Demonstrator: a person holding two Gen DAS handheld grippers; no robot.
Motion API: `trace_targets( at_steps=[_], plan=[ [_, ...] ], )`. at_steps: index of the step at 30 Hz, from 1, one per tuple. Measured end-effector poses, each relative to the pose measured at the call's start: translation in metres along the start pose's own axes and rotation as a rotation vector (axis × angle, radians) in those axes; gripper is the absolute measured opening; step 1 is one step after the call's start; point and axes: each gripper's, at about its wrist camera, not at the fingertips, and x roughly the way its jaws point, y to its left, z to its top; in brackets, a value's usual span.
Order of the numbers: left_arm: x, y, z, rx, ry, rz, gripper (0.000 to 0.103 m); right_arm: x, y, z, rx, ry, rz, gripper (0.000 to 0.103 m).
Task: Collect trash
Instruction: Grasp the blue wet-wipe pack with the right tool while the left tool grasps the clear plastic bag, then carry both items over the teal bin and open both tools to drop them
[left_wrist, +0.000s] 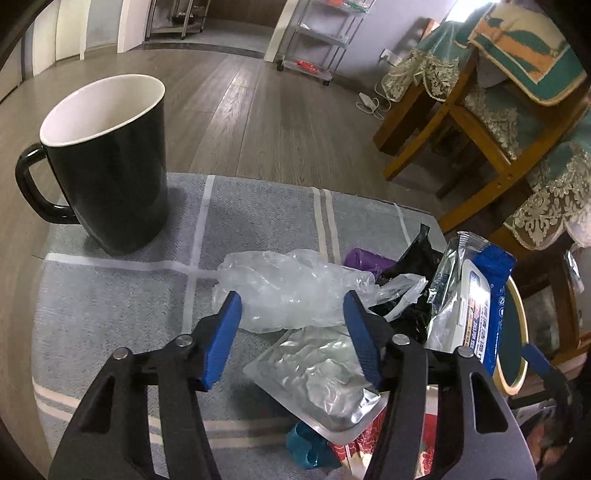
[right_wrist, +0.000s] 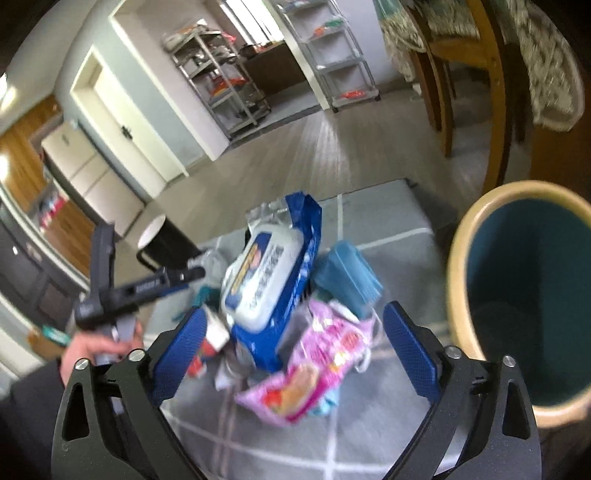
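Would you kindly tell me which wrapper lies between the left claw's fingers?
The crumpled clear plastic bag, transparent, unlike the silver foil pouch beneath.

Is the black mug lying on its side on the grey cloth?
No. In the left wrist view the black mug stands upright on the grey cloth, its white inside open to the top and its handle sticking out sideways.
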Motion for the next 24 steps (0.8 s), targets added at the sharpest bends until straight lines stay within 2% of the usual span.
trace_targets(
  at_steps=[1,3,7,9,11,12,18,24],
  plan=[
    [0.001,0.001,0.000,0.000,0.002,-0.006,0.051,0.007,-0.002,0.004,0.019,0.010,0.013,0.091],
    [0.004,0.002,0.001,0.004,0.010,-0.017,0.044,0.023,-0.006,0.012,0.057,0.045,0.042,0.072],
    [0.006,0.003,0.000,0.001,0.019,-0.021,0.031,0.044,-0.007,0.017,0.081,0.093,0.059,0.051],
    [0.006,0.003,-0.001,-0.001,0.018,-0.021,0.021,0.054,-0.006,0.016,0.092,0.121,0.065,0.032],
    [0.005,0.004,-0.002,-0.005,0.017,-0.017,0.009,0.057,-0.004,0.014,0.096,0.129,0.077,0.023],
    [0.003,0.005,-0.002,-0.005,0.011,-0.013,0.008,0.058,-0.004,0.015,0.100,0.126,0.088,0.019],
    [-0.013,0.006,-0.002,-0.010,-0.047,0.005,0.005,0.044,-0.002,0.016,0.128,0.087,0.148,0.008],
    [-0.039,0.001,-0.003,0.006,-0.138,0.028,0.004,0.031,0.009,0.020,0.134,0.040,0.195,0.006]
  ],
)
